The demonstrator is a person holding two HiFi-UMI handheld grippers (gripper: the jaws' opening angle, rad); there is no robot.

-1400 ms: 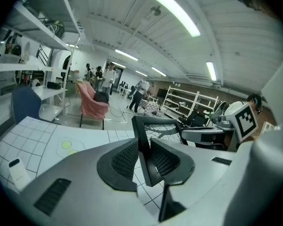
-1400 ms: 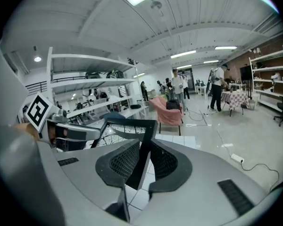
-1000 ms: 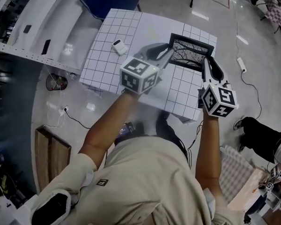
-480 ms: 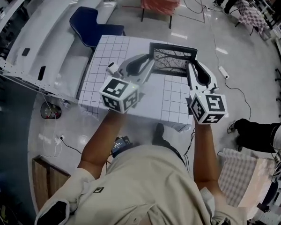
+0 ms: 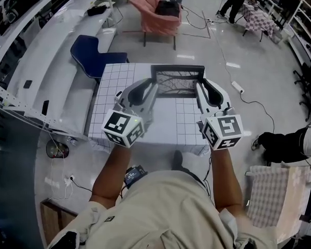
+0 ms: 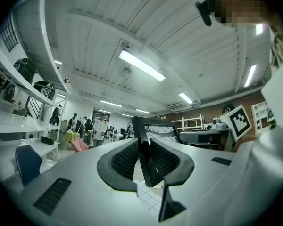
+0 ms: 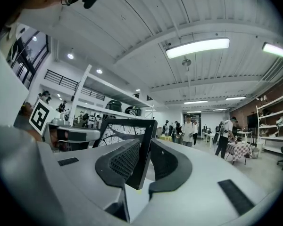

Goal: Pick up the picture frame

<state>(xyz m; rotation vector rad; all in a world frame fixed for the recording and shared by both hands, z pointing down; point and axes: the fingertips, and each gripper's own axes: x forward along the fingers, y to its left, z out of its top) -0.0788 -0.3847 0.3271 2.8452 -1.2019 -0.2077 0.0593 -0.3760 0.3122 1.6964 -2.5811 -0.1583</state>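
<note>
A black picture frame (image 5: 177,82) with a bare-branch print hangs in the air above the white gridded table (image 5: 114,113), held upright between both grippers. My left gripper (image 5: 154,90) is shut on the frame's left edge (image 6: 144,154); its ribbed pads (image 6: 125,160) press both faces. My right gripper (image 5: 199,90) is shut on the frame's right edge (image 7: 142,157), with a pad (image 7: 123,160) on each side. In the right gripper view the branch print (image 7: 118,133) faces the camera's left.
A small white object (image 5: 119,94) lies on the table's left part. A blue chair (image 5: 93,56) stands beyond the table's far left corner, a pink-draped chair (image 5: 160,14) farther back. White shelving (image 5: 36,61) runs along the left. People stand in the background (image 7: 188,131).
Both grippers have risen with the frame, lifting it off the table. The frame has swung from tilted at the right to level and centred ahead of me.
</note>
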